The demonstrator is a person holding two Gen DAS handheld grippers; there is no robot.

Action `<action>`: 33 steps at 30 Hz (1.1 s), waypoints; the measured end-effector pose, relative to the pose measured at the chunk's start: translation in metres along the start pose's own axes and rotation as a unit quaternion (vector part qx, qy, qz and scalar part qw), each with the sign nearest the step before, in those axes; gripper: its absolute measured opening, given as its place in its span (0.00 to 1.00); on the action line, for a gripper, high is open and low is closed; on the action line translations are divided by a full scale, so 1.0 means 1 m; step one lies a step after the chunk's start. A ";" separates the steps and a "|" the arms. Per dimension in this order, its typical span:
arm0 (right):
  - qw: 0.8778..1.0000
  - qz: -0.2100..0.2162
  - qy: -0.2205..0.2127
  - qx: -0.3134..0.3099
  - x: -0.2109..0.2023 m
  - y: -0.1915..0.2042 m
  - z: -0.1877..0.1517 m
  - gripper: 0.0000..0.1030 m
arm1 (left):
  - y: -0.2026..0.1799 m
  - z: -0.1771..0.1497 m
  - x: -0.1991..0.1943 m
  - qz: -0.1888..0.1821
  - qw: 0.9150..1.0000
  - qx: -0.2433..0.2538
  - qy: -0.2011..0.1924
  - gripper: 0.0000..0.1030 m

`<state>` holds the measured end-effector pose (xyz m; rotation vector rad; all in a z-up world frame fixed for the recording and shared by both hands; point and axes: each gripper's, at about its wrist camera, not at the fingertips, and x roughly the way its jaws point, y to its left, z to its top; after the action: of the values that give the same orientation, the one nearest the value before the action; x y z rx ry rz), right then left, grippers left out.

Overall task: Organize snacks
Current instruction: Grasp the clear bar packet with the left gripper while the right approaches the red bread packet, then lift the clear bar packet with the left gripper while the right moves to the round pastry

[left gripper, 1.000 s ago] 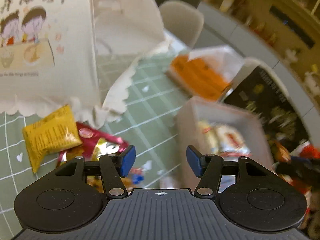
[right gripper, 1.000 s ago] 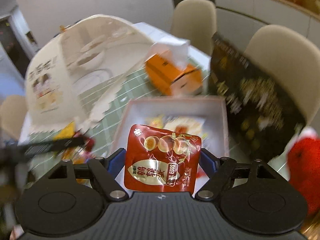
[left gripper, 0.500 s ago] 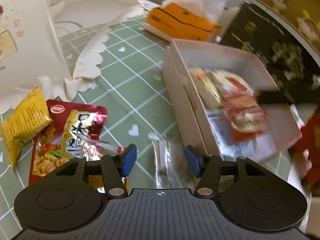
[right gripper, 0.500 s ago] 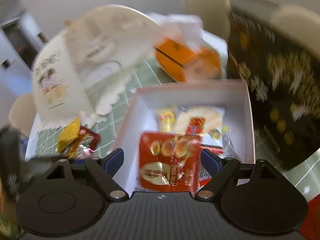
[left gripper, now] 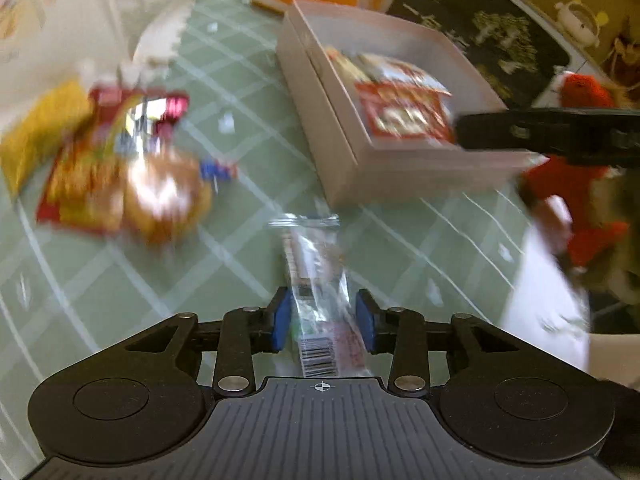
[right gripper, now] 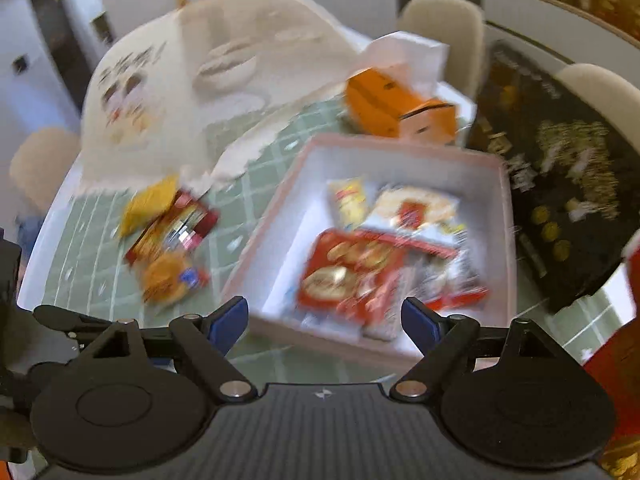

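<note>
The left hand-held gripper (left gripper: pixel 323 322) is closing around a clear snack packet (left gripper: pixel 320 280) on the tabletop (left gripper: pixel 240 248); the right hand-held gripper (right gripper: pixel 323 316) is gaping empty over the white box (right gripper: pixel 400 152). Next: lifting it boxward.

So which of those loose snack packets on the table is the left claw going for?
The clear-wrapped packet lying between the left gripper pads; its jaws have just been closing around it. The yellow and red packets lie apart.

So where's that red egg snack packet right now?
In the right wrist view the red egg packet lies inside the white box, at its near end on top of other snacks, just beyond the open right gripper.
</note>
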<state>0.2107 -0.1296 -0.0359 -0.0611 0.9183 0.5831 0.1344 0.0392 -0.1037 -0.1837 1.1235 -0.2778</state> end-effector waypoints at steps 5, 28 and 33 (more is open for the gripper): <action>0.993 -0.032 -0.033 -0.104 0.014 0.059 0.022 0.82 | 0.015 -0.041 -0.026 0.049 0.997 -0.058 0.003 0.29; 0.969 0.065 0.127 -0.201 0.060 0.128 -0.035 0.53 | 0.052 -0.079 -0.067 0.065 0.976 -0.202 -0.043 0.24; 0.967 0.023 0.124 -0.222 0.030 0.108 -0.080 0.53 | 0.048 -0.075 -0.067 0.063 0.979 -0.186 -0.046 0.24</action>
<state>0.1125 -0.0486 -0.0870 -0.5290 1.0182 0.8299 0.0456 0.1049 -0.0918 -0.4503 1.0834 0.0573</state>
